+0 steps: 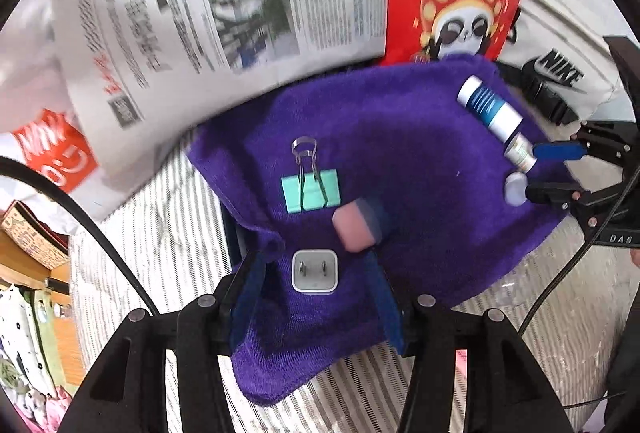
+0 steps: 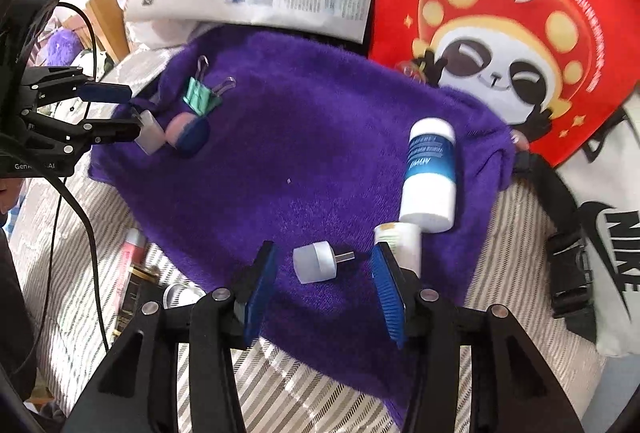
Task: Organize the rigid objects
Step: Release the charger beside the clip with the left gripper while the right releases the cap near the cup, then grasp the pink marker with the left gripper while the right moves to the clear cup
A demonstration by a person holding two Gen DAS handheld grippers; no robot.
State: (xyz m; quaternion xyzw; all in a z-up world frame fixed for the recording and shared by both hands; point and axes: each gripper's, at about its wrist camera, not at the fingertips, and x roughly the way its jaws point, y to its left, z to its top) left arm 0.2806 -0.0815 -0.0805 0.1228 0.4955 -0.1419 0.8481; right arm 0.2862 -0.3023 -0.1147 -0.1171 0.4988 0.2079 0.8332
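Only my right view shows the pink tube (image 2: 134,247) on the striped bed cover (image 2: 280,385). The purple towel (image 1: 400,161) carries the blue-white bottle (image 2: 430,173). My left tool (image 1: 316,293) stands apart around the white charger (image 1: 315,271), not pressing. My right tool (image 2: 324,273) is parted around the small white plug (image 2: 316,261).

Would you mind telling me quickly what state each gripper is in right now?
Left gripper: open, holding nothing; the white charger lies untouched between its fingers.
Right gripper: open, holding nothing; the small white plug lies free between its fingers.
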